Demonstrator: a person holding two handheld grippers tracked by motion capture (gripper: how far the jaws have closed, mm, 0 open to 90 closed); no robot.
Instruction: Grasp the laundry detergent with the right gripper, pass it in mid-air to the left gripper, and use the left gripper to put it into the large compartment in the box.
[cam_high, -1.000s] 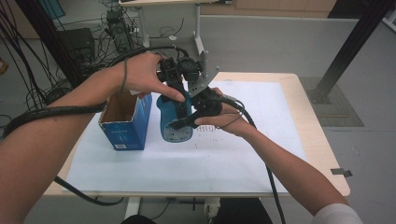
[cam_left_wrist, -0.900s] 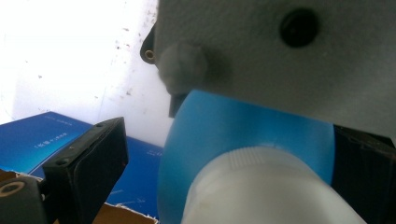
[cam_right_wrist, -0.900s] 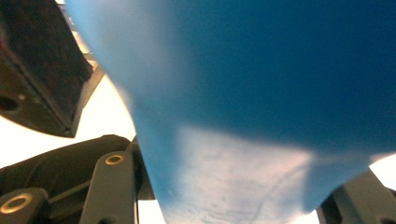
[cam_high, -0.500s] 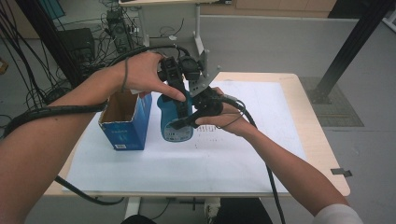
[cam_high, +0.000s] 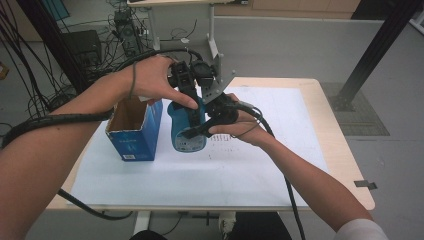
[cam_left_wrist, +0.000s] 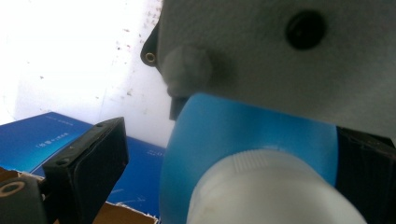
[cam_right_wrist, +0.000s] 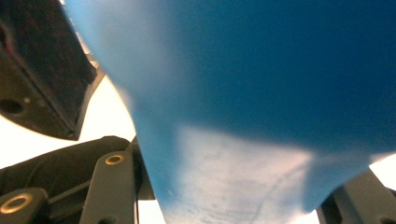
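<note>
A blue bottle (cam_high: 186, 136) with a white cap (cam_left_wrist: 273, 186) stands on the white sheet. My right gripper (cam_high: 194, 128) comes in from the right and is shut on the bottle's body (cam_right_wrist: 261, 93), one jaw on each side. My left gripper (cam_high: 189, 102) hangs over the bottle's top, pointing down. In the left gripper view its left jaw stands clear of the blue shoulder (cam_left_wrist: 243, 130), the cap sits low between the jaws, and the right jaw is at the frame's edge. The grey plate (cam_left_wrist: 280, 56) of the right gripper fills the space beyond.
An open blue cardboard box (cam_high: 132, 132) stands just left of the bottle, its flap up and its blue side (cam_left_wrist: 42, 140) close to the left jaw. A white paper sheet (cam_high: 225, 170) covers the wooden table (cam_high: 345, 165). Cables trail off the left and front edges.
</note>
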